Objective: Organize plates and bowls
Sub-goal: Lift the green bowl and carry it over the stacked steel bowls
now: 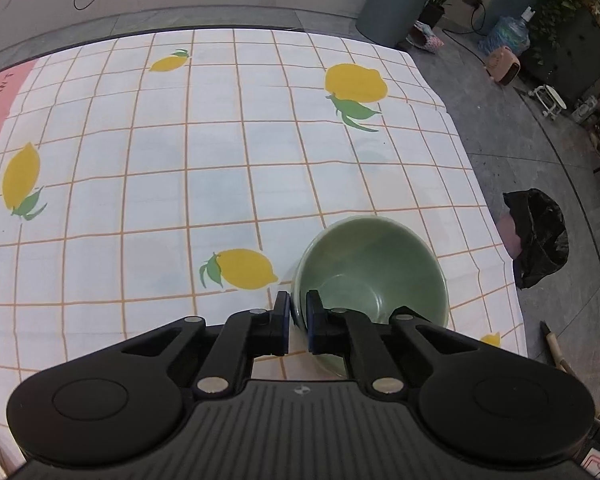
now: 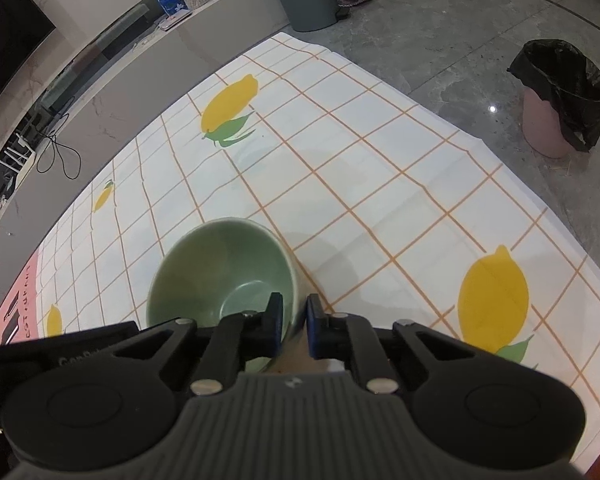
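Each gripper pinches a green bowl by its rim: the left gripper [image 1: 298,320] has one finger inside and one outside the wall of the left bowl [image 1: 370,268]; the right gripper [image 2: 294,320] grasps the right bowl [image 2: 220,268] the same way; both sets of fingers are clenched on the rims. Whether these are two bowls or one seen from both sides, I cannot tell for sure; the grips sit on opposite walls. The bowls sit low over the lemon-print surface [image 1: 180,160]; whether they touch it is unclear.

To do this step well, I judge it best to keep each rim level and the pinch firm, since a thin glazed wall can slip or swing; if stacking, bring one bowl straight above the other and lower it slowly.

The left bowl is near the right edge of the surface; the floor lies beyond, with a bin [image 2: 560,100] well apart; the wide middle of the cloth offers open room.
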### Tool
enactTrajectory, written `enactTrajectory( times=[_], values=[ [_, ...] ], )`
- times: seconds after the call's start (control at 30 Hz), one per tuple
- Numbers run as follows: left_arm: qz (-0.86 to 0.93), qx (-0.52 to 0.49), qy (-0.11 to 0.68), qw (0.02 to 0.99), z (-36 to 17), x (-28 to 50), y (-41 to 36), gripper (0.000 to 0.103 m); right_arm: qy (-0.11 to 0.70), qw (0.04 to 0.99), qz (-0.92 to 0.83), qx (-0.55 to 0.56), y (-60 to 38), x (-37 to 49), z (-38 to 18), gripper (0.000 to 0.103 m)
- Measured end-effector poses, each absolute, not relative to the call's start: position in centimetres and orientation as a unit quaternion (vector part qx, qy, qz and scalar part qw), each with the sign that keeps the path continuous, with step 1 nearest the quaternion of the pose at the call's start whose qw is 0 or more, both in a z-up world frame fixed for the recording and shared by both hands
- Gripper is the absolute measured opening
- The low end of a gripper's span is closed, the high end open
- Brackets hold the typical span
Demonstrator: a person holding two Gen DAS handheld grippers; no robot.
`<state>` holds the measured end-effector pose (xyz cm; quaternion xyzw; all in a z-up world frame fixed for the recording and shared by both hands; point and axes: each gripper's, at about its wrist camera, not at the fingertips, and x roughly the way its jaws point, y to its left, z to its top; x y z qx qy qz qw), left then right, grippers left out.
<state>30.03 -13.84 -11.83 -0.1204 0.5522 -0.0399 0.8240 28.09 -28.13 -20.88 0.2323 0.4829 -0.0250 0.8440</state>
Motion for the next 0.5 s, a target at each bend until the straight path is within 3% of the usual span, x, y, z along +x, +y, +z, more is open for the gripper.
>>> enactTrajectory(
  times=[0.5],
  values=[
    [-0.034,-0.157,0.491,0.857,-4.8,23.3,-9.8,0.008,0.444,0.866,0.024,0.228,-25.5,22.4,-14.9,0.010]
  ],
)
